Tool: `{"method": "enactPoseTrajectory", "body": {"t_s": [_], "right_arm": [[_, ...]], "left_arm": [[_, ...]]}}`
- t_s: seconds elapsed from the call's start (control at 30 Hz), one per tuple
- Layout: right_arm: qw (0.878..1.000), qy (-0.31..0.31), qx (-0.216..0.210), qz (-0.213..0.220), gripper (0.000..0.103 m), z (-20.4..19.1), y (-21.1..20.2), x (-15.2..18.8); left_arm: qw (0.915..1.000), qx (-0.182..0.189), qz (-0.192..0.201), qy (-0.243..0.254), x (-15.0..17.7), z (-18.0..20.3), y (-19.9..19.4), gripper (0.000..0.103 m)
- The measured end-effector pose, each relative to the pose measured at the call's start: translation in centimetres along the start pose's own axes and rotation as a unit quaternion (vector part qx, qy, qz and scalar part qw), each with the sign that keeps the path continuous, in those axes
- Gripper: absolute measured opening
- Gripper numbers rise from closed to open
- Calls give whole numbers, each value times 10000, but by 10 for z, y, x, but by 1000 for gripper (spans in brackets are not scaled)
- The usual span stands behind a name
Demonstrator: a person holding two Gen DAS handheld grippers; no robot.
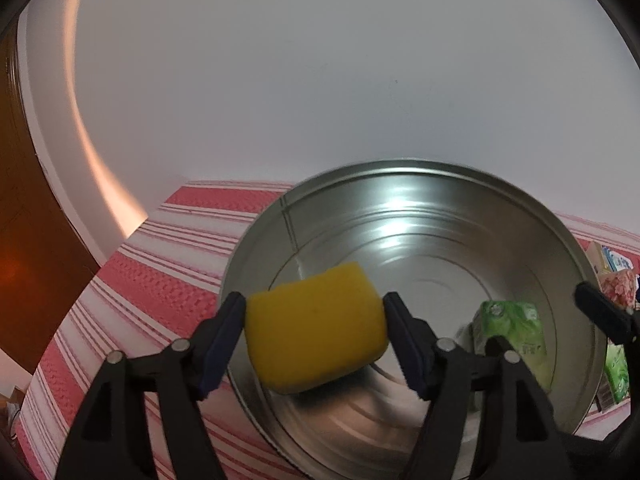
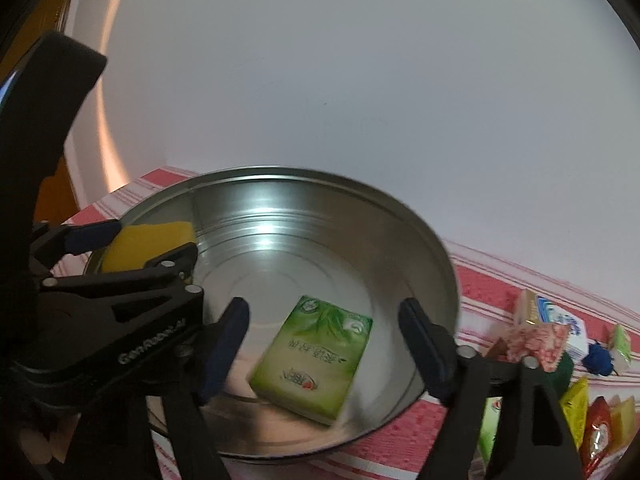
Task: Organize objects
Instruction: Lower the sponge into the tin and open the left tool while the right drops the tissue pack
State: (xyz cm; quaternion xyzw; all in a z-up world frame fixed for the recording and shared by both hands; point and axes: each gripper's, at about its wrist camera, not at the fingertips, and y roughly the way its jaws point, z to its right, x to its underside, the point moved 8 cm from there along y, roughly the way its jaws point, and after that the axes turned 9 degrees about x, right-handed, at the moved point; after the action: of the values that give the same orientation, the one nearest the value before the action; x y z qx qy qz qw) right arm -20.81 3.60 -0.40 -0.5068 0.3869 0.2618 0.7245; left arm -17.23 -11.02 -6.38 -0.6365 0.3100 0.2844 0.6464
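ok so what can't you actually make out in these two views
- Print on the green packet in the metal tin: blurred in the right wrist view, half hidden by the right gripper in the left wrist view.
- Yellow sponge: its underside faces away in the left wrist view; the left gripper covers most of it in the right wrist view.
- Snack packets on the striped cloth: cut off at the right edge, too small to read.

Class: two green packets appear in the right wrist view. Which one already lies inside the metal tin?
The larger green packet lies flat on the tin's floor, between the right gripper's fingers. The other green packet sits outside on the striped cloth.
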Motion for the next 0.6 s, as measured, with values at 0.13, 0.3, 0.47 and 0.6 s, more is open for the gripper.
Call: {"method": "enactPoseTrajectory", "body": {"t_s": [0.13,0.3,0.47,0.6], "right_arm": [[9998,90,116,104,81,6,-5,0],[9983,189,505,230,81,26,-11,3],[9965,348,639,408,81,40,-20,5],[9951,517,704,464,81,50,-26,8]], "left_arm": [[9999,-33,165,-6,-4,-4,-5,96],[9969,55,788,-52,-15,-2,-29,103],[9959,158,891,-52,-15,3,-35,103],[9960,204,870,8,-14,9,-35,103]]}}
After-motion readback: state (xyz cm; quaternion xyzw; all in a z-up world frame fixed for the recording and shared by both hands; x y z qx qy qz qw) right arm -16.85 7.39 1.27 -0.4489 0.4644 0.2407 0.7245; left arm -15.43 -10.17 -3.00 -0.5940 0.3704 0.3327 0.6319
